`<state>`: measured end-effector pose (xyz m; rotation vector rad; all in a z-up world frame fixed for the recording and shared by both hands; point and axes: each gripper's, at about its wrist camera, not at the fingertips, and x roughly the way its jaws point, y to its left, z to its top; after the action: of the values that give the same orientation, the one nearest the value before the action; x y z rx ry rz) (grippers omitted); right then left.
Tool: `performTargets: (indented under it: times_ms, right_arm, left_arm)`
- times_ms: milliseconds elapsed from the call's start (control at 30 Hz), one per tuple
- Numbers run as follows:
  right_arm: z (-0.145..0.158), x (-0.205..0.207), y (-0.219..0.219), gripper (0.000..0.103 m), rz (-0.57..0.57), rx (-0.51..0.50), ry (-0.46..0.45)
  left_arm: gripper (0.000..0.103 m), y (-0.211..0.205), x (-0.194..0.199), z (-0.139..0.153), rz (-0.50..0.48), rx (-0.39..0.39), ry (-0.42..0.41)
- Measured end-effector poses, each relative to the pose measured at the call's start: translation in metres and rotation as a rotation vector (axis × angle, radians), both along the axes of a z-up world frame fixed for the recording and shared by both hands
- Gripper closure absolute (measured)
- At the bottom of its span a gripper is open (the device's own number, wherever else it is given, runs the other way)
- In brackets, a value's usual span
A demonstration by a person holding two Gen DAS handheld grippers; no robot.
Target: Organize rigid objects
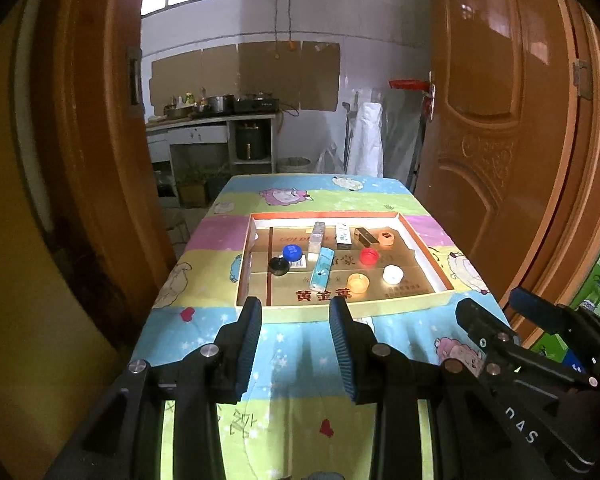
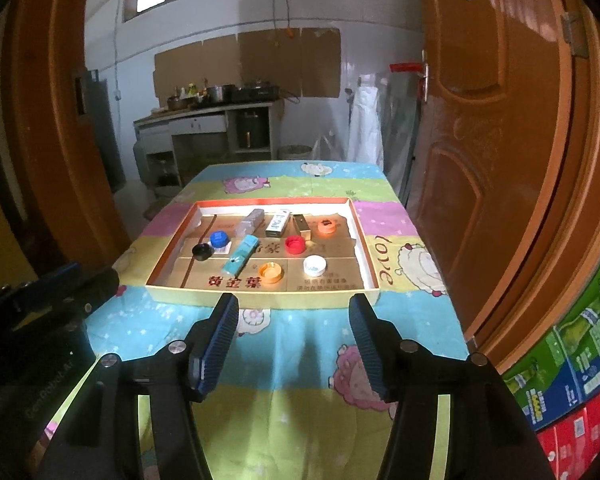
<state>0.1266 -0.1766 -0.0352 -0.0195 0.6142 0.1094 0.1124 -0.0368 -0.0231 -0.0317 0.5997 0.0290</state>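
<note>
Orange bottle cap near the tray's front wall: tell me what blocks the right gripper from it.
Only the shallow cardboard tray's front wall stands between the open right gripper and the orange bottle cap.

I saw a shallow cardboard tray (image 2: 172, 258) lying on the tabletop (image 2: 300, 344), ahead of both claws. Inside it, a row of boxes ran along the back: a clear case (image 2: 251, 221) on the left, a carton (image 2: 279, 222) beside it, then a small box (image 2: 301, 227), with a cap (image 2: 326, 227) at the right end. In front lay a long box (image 2: 241, 260), tilted. Left of it sat two caps (image 2: 219, 239) (image 2: 202, 251), touching or nearly so; right of it, three caps (image 2: 294, 245) (image 2: 271, 272) (image 2: 314, 265) lay apart.
</note>
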Motion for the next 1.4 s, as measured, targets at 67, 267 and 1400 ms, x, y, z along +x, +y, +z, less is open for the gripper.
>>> performTargets:
  times_ms: [67, 267, 1400]
  right_arm:
    - [0.001, -0.010, 0.001, 0.043, 0.000, -0.005, -0.009]
    - [0.003, -0.039, 0.003, 0.043, -0.003, -0.015, -0.029]
    - [0.010, -0.171, 0.004, 0.043, -0.020, -0.001, -0.131]
  left_arm:
    - [0.068, -0.001, -0.009, 0.001, -0.001, 0.002, -0.007]
    - [0.068, -0.004, -0.037, 0.004, -0.007, 0.010, -0.029]
    - [0.068, 0.001, -0.149, 0.004, -0.026, 0.027, -0.113]
